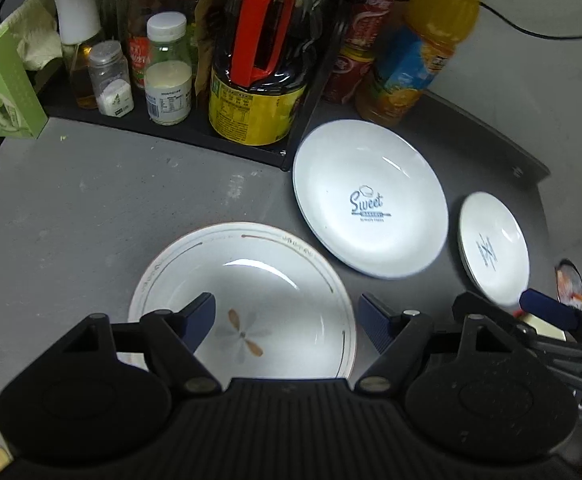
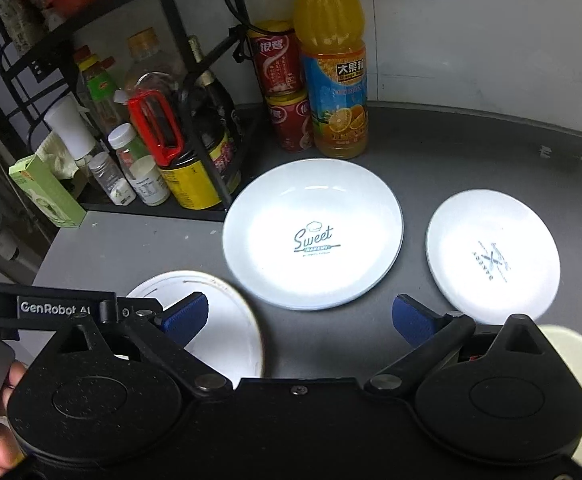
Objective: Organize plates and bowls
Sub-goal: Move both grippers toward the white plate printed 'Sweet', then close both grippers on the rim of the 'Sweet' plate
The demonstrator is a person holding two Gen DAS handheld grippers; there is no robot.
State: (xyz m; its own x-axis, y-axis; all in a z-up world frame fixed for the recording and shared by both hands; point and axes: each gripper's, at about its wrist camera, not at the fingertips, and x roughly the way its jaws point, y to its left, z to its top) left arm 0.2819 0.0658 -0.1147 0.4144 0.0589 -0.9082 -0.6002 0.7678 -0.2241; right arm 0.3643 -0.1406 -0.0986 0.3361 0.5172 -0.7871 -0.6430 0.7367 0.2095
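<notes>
Tongs stand wide on both sides, holding nothing. Left tongs [image 1: 287, 316] hover over the near bowl [image 1: 275, 284]; right tongs [image 2: 299, 318] hang above bare desk [image 2: 451, 152]. Farther right lie the Sweet plate [image 2: 313, 200] and a small plate [image 2: 491, 220].

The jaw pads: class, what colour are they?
Dark blue pads, on black arms; clearest in the right wrist view.

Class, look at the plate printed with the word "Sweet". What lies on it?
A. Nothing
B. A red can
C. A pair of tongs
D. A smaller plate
A. The Sweet plate shows a bare white face with only its printed logo; the smaller plate lies apart from it on the counter.
</notes>
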